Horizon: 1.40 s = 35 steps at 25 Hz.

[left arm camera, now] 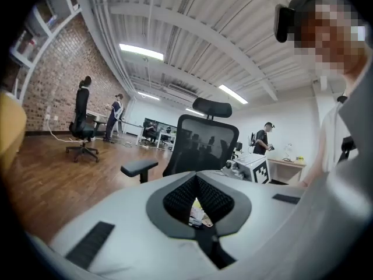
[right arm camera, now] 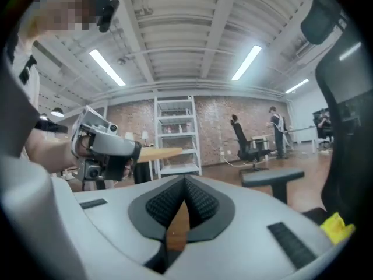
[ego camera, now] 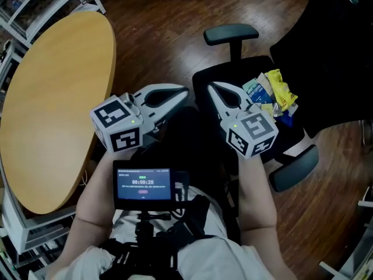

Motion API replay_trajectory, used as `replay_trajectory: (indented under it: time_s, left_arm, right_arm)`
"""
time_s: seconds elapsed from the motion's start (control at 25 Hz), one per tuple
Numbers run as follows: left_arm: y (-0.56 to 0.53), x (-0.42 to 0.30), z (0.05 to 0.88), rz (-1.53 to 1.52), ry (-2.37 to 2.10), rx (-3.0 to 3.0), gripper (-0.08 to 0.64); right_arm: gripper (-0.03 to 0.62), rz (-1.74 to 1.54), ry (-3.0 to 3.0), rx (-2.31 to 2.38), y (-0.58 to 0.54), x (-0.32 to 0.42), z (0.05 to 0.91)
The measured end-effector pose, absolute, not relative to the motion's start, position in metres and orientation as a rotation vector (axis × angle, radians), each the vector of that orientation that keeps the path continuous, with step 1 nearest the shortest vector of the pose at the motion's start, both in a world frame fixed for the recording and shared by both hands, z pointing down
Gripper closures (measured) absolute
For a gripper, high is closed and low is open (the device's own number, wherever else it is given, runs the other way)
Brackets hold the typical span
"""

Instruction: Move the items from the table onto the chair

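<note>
The oval, light wooden bench (ego camera: 52, 109) fills the left of the head view, and its top lies bare. To its right, on the dark plank floor (ego camera: 157, 34), stands the black office chair (ego camera: 256, 66) with one padded armrest on its far side and another on its near right.

The person's two bare forearms reach forward from the chest, side by side, each hand carrying a white two-finger tool with a marker cube at its rear. The left gripper (ego camera: 185, 91) is held about level over the gap between bench and chair, pointing away and slightly right. Its fingers are closed together at the tips with nothing held. In the left gripper view only a small opening stays between the black pads, and bits of coloured packaging on the chair show through it. The right gripper (ego camera: 211, 86) hovers over the near left part of the chair seat, pointing away and slightly left, so the two tips come near each other without touching. Its fingers are likewise pressed together and empty.

The task's items lie heaped on the chair seat just right of the right gripper: a crinkled yellow snack packet (ego camera: 280, 89), a teal-and-white packet (ego camera: 254, 89) and something blue beneath them.

A small black timer screen (ego camera: 144, 185) sits near the person's chest.
</note>
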<state>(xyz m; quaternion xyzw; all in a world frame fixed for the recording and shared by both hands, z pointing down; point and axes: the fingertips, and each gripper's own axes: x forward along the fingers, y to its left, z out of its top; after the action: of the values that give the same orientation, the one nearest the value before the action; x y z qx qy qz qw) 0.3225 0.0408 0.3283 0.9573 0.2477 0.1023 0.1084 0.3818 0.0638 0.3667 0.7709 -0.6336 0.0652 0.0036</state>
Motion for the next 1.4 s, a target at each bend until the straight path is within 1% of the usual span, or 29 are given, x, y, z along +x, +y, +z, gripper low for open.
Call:
replay_trajectory:
  time_s: [0.12, 0.28, 0.44, 0.68, 1.08, 1.4]
  left_arm:
    - [0.016, 0.309, 0.303, 0.274, 0.606, 2.862, 0.551]
    - [-0.008, 0.292, 0.284, 0.233, 0.462, 2.914, 0.551]
    - [-0.037, 0.268, 0.281, 0.222, 0.301, 2.982, 0.551]
    - [-0.072, 0.217, 0.287, 0.262, 0.177, 3.027, 0.551]
    - [-0.143, 0.101, 0.29, 0.24, -0.221, 3.02, 0.551]
    - [-0.18, 0.016, 0.3, 0.21, -0.462, 2.987, 0.551]
  right_arm:
    - [0.591, 0.083, -2.158, 2.335, 0.035, 0.36, 0.318]
    - [0.591, -0.003, -2.301, 2.235, 0.01, 0.34, 0.29]
    - [0.591, -0.035, -2.393, 2.143, -0.017, 0.316, 0.284]
    - [0.591, -0.039, -2.526, 1.996, -0.069, 0.257, 0.262]
    - [0.591, -0.024, -2.774, 1.607, -0.143, 0.131, 0.259]
    - [0.591, 0.006, -2.896, 1.324, -0.175, 0.033, 0.257]
